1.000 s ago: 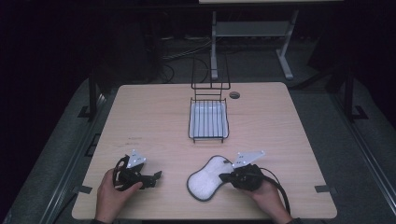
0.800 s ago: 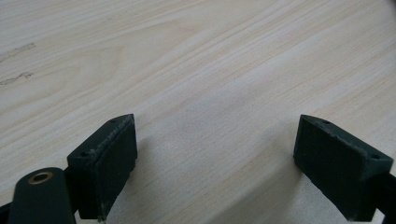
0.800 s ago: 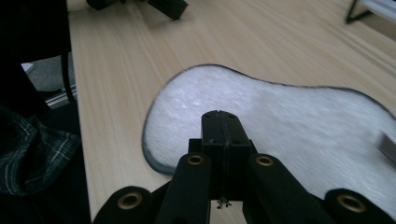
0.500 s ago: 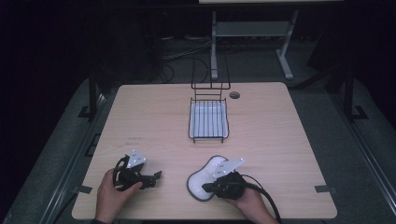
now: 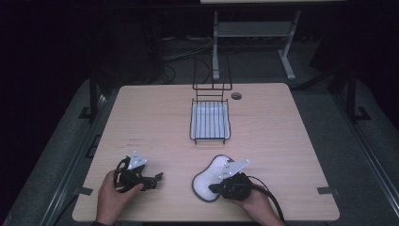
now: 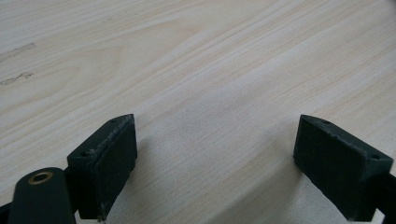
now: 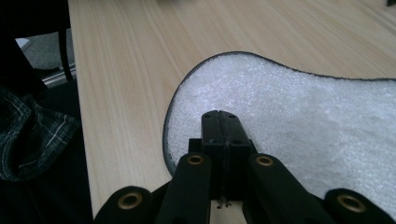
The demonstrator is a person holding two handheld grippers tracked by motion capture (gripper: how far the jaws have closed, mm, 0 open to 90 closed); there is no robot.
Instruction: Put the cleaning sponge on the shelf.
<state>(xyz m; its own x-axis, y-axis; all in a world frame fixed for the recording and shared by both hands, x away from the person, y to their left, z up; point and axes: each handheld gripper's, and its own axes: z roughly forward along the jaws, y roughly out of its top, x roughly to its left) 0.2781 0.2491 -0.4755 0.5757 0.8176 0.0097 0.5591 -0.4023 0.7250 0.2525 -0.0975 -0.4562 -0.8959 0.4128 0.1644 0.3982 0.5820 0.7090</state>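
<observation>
A white foam pad [image 5: 207, 178] with a dark rim lies flat on the wooden table [image 5: 155, 122] near its front edge. My right gripper [image 5: 212, 188] points left over the pad's near part, its jaws pressed together with nothing between them. In the right gripper view the shut tips [image 7: 222, 117] hover over the pad [image 7: 303, 107] close to its rounded end. My left gripper [image 5: 158, 178] rests at the front left, pointing right toward the pad. Its jaws stand wide apart over bare wood [image 6: 215, 154].
A black wire rack [image 5: 210, 120] with a white ribbed tray in it stands at the table's middle back, with a round cable hole [image 5: 236, 95] behind it. Plaid cloth of the person's clothing [image 7: 32, 135] hangs past the table edge.
My right gripper has moved left and turned, from beside the pad's right edge to over its near part. The pad and the left gripper have stayed put.
</observation>
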